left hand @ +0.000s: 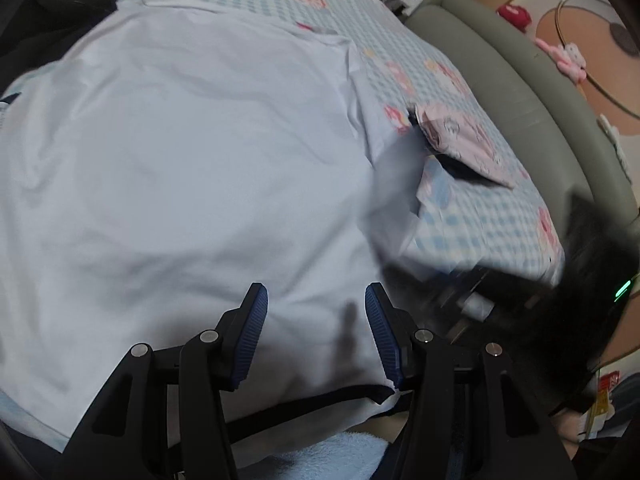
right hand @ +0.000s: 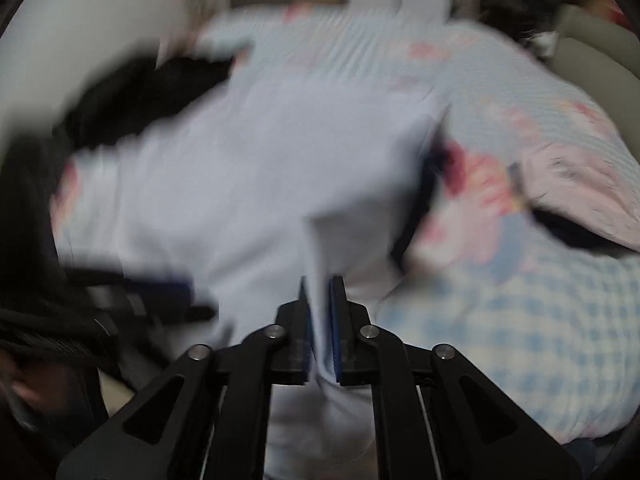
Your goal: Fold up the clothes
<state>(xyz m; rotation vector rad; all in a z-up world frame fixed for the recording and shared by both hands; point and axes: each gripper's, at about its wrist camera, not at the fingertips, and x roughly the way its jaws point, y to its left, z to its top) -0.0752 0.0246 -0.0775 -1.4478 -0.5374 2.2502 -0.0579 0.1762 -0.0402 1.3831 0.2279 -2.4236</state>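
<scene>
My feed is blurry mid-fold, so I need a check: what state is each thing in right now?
White shirt: spread flat on the bed, slightly wrinkled, one edge lifted at the right.
Left tool: open, above the shirt's near hem, gripping nothing.
Right tool: shut on a fold of the white shirt.
Checked bedsheet: laid out under the shirt.
Dark clothes: crumpled at the far left.
Pink cloth: lying crumpled on the sheet.

A pale white garment (left hand: 192, 152) lies spread flat across the checked bed (left hand: 480, 224). Its surface is lightly wrinkled. One edge is lifted.
</scene>
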